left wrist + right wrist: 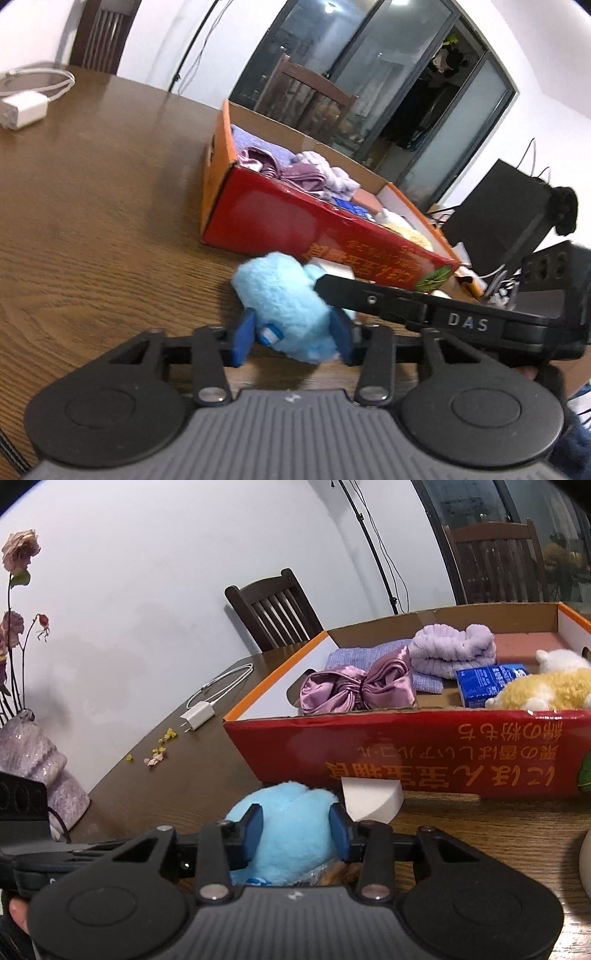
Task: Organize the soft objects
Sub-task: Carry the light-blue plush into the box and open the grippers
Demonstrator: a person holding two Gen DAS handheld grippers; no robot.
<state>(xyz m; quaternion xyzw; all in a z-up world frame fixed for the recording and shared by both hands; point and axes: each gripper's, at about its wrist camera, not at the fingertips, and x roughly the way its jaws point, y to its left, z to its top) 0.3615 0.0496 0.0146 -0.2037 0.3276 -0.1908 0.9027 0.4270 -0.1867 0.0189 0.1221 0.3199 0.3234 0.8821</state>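
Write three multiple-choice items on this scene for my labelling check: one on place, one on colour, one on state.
1. Where is the sponge?
A. in the box
B. on the table against the box
C. on the chair

2. What colour is the plush between the pads?
A. light blue
B. yellow
C. purple

3. How is the right hand-held gripper?
A. wide open, empty
B. shut on the plush
C. out of view

Key: B, it lies by the box's red wall; A, its fur is light blue; B, both pads press into it.
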